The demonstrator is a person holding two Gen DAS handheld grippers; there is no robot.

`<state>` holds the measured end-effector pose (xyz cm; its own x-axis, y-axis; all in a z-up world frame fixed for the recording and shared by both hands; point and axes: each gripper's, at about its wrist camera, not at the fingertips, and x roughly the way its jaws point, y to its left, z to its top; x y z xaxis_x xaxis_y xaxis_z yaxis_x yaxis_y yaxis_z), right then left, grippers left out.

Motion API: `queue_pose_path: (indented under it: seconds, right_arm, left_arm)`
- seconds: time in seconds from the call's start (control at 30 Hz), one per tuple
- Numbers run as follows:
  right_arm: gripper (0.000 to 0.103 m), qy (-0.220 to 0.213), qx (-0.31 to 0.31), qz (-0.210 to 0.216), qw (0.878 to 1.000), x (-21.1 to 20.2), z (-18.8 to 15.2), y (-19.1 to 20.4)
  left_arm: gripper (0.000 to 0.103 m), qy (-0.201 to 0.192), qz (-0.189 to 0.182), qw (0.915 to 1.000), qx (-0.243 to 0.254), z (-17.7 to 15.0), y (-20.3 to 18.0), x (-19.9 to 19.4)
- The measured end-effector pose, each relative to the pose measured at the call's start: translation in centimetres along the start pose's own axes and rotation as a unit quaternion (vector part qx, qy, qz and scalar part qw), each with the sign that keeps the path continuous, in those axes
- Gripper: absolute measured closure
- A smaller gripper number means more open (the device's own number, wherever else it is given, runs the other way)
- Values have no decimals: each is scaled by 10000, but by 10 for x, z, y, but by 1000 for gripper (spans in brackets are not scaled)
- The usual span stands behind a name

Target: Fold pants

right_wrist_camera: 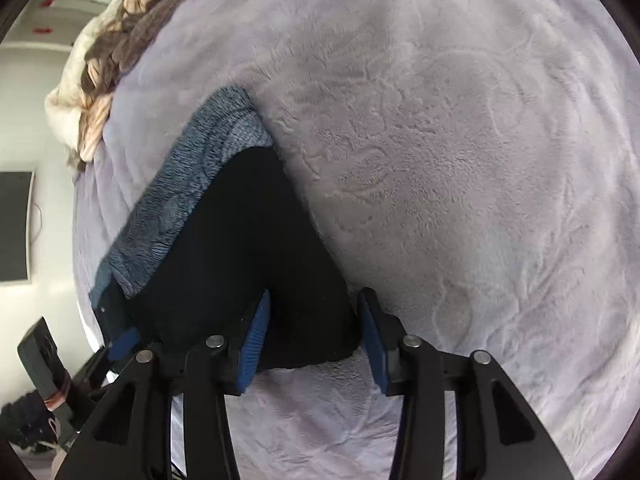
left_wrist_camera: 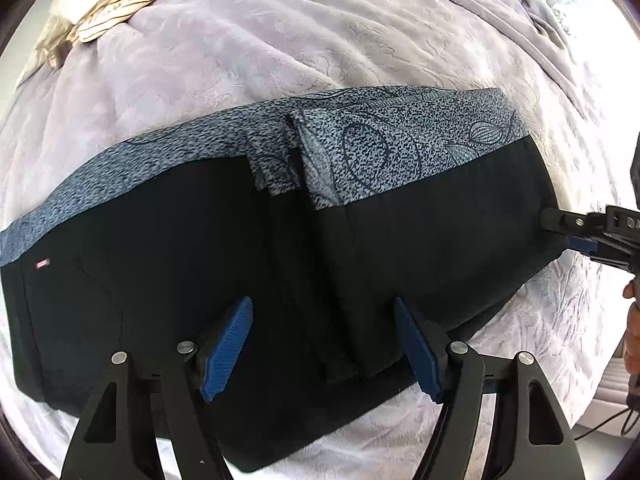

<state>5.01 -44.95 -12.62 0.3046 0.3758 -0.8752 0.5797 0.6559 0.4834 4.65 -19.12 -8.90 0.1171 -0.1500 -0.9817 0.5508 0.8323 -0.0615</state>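
Note:
The pants (left_wrist_camera: 200, 248) lie folded on the lilac blanket: black cloth with a blue-grey patterned band along the far edge. My left gripper (left_wrist_camera: 322, 344) is open, its blue pads (left_wrist_camera: 228, 352) hovering over the near black part. The right gripper (left_wrist_camera: 568, 232) shows at the pants' right end in the left wrist view. In the right wrist view the right gripper (right_wrist_camera: 314, 336) is open, straddling the near corner of the pants (right_wrist_camera: 240, 248). The left gripper's blue pad (right_wrist_camera: 124, 342) peeks in at lower left there.
The lilac plush blanket (right_wrist_camera: 460, 160) covers the bed all around. A striped beige bundle of cloth (left_wrist_camera: 116, 4) lies at the far left. A dark screen (right_wrist_camera: 14, 224) and white wall stand beyond the bed edge.

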Motion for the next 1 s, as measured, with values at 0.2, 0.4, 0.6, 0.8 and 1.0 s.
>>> queue_pose_path:
  seconds: [0.2,0.4,0.6,0.8,1.0]
  right_arm:
    - [49,-64,-21,-187,9998,-19,-24,14]
    - [43,56,-253,-501,9984,-31,-55,36]
    - [37,240,-786,-677,9943,-26,-85,79]
    - [30,470,-1218,-715,9889,-16,-111,116]
    - [23,621,-1665,-810,9807,-6,-132,152]
  left_arm:
    - [29,-90,273,9995,88,-16,8,-28]
    - [29,30,365,9993,-66,-42,24,-48]
    - [19,102,449,9987,-233,-66,50,-68]
    - [1,13,509,9976,-472,-90,76,-84]
    - [1,192,443,9950,-871,-110,97,-83]
